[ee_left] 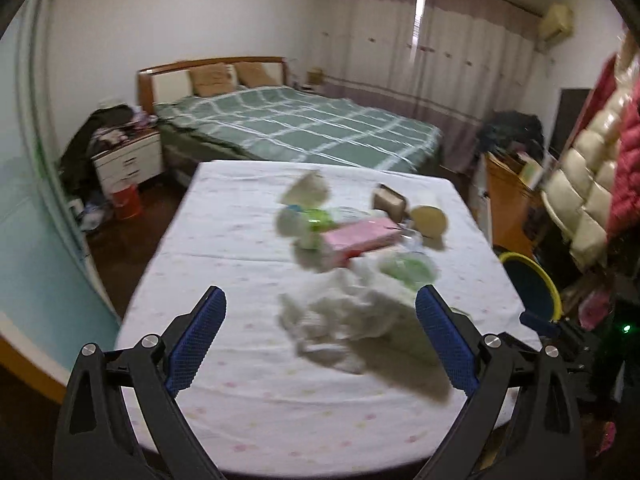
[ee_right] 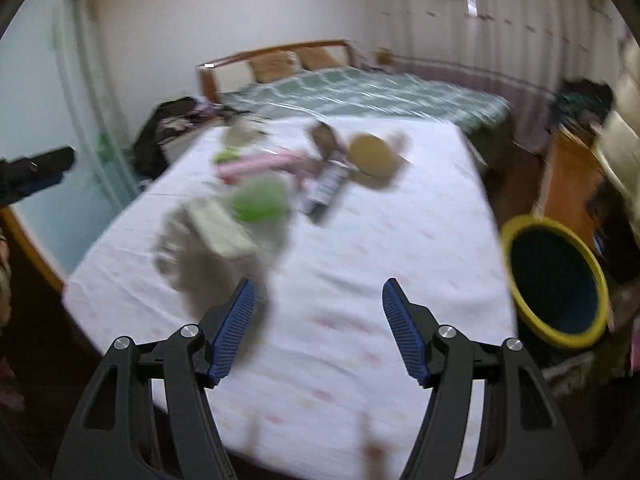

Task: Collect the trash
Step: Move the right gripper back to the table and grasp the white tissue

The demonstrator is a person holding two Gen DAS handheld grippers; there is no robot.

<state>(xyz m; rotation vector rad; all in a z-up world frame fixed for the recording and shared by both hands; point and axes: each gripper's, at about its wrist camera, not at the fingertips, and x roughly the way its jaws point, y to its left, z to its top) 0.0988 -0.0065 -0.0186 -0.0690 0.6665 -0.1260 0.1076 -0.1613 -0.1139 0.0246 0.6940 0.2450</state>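
Observation:
A heap of trash lies on the white-clothed table: crumpled white paper nearest, a pink pack, green plastic, a round tan piece and a small brown box. My left gripper hovers above the near paper, open wide, with nothing between its pads. The right wrist view is blurred. It shows the white paper, green plastic and a dark can ahead and to the left. My right gripper is open over bare cloth. A yellow-rimmed bin stands beside the table at the right.
Behind the table is a bed with a green checked cover. A cluttered nightstand and a red bucket are at the left. A wooden cabinet and hanging padded clothes crowd the right side.

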